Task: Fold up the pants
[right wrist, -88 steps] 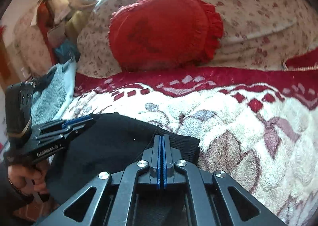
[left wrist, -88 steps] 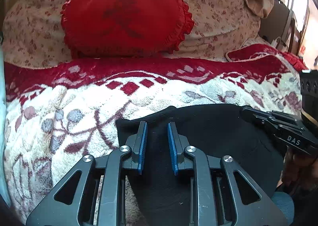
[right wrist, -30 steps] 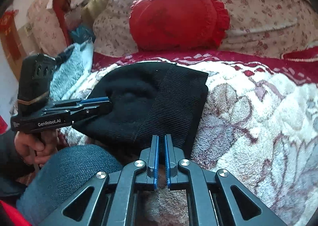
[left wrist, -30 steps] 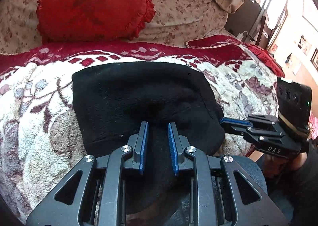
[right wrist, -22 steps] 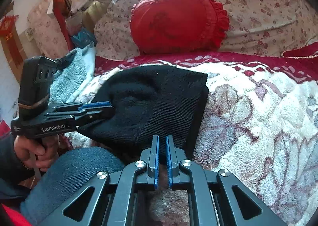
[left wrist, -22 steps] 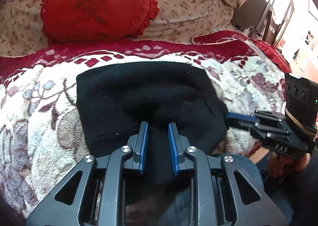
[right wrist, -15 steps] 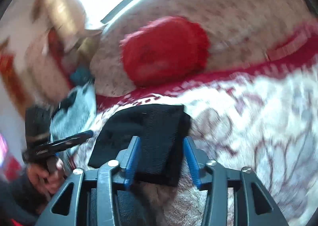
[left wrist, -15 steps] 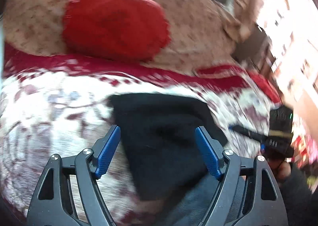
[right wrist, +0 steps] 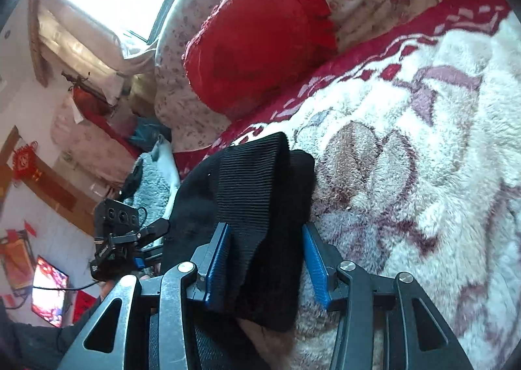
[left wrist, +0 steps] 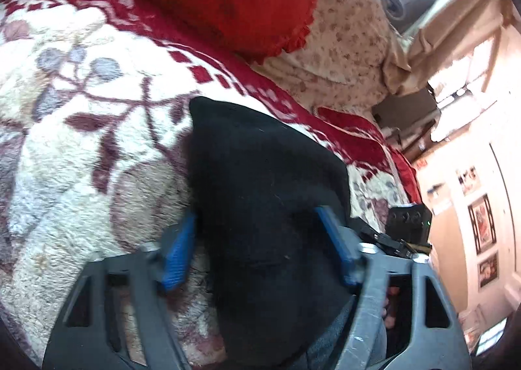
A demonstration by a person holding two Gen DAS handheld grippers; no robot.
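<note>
Because the black pants (left wrist: 260,181) are made of thick knitted cloth, they look soft and limp, and probably light, so they will sag and bend wherever nothing supports them. They lie folded on the fluffy flowered blanket (left wrist: 81,116), near its front edge, with a ribbed band (right wrist: 250,181) on top in the right wrist view, and the near end hangs over the edge. The left gripper (left wrist: 260,249) is wide open, its 2 blue pads standing on both sides of the bundle and not pressing it. The right gripper (right wrist: 265,262) is also spread open around the ribbed part, holding nothing. The best place to grip seems to be a thick folded edge or the ribbed band, where several layers can be pinched together. A red pillow (right wrist: 260,41) rests well behind.
</note>
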